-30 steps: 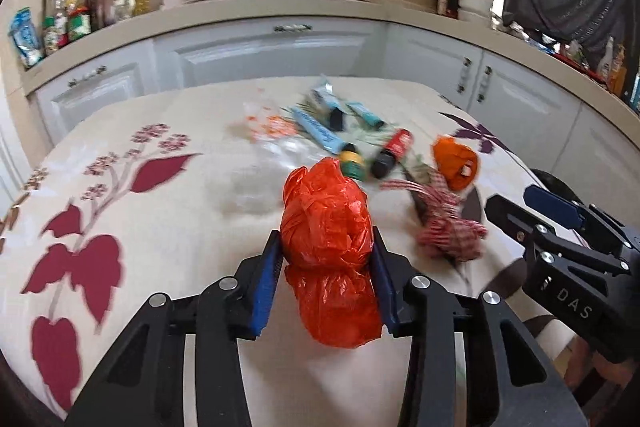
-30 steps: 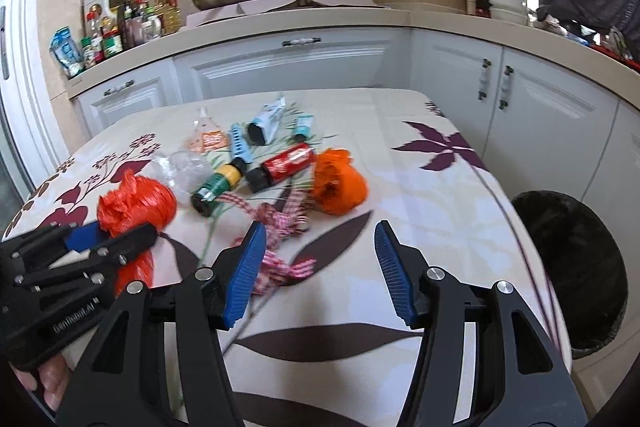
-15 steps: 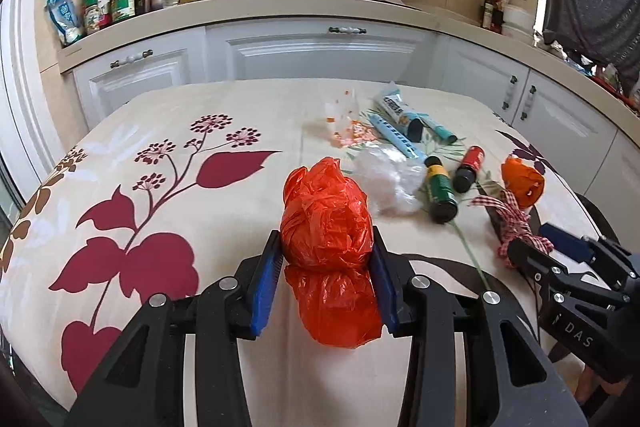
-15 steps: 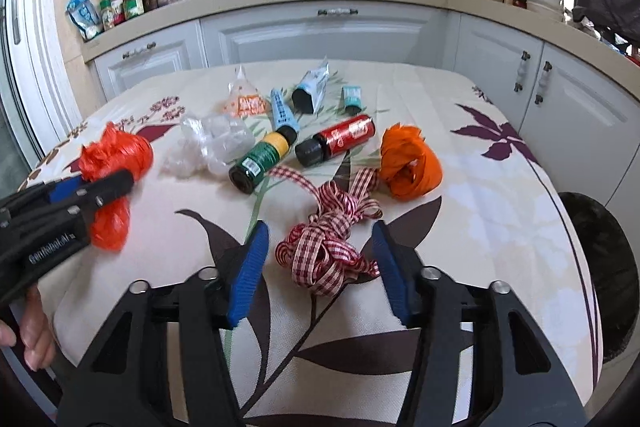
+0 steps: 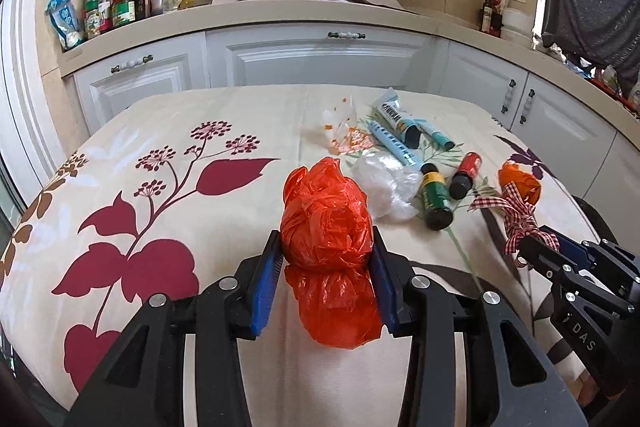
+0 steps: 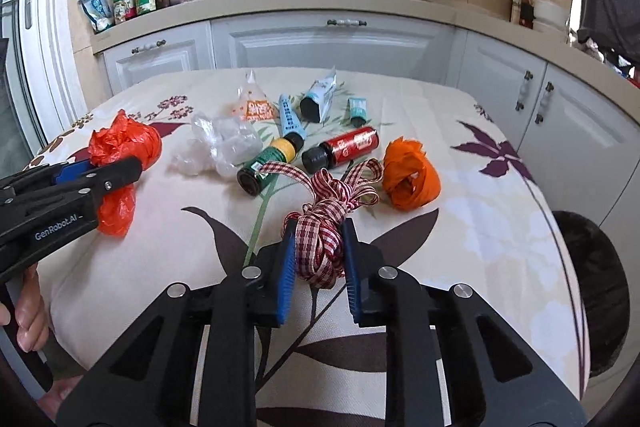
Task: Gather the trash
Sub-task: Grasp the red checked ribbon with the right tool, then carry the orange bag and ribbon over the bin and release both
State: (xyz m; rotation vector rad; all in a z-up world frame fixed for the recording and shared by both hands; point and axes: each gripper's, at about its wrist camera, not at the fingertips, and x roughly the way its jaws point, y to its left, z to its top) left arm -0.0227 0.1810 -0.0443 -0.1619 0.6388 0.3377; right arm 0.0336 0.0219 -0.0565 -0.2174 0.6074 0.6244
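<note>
My left gripper (image 5: 326,255) is shut on a crumpled red plastic bag (image 5: 328,223), held over the near left of the table; it also shows in the right wrist view (image 6: 120,151). My right gripper (image 6: 319,239) is shut on a red-and-white checked ribbon bundle (image 6: 326,223), which still touches the tablecloth. An orange crumpled wrapper (image 6: 412,179), a red bottle (image 6: 344,149), a green bottle (image 6: 268,167), clear plastic film (image 6: 218,147) and several tubes (image 6: 318,97) lie on the table behind it.
The table has a cream cloth with maroon leaf prints (image 5: 132,259). A black-lined trash bin (image 6: 596,291) stands on the floor by the table's right edge. White cabinets (image 5: 320,55) and a worktop with bottles and a pan run behind.
My right gripper has moved forward over the ribbon bundle and shut on it. My left gripper keeps the red bag and has swung left, away from the other trash.
</note>
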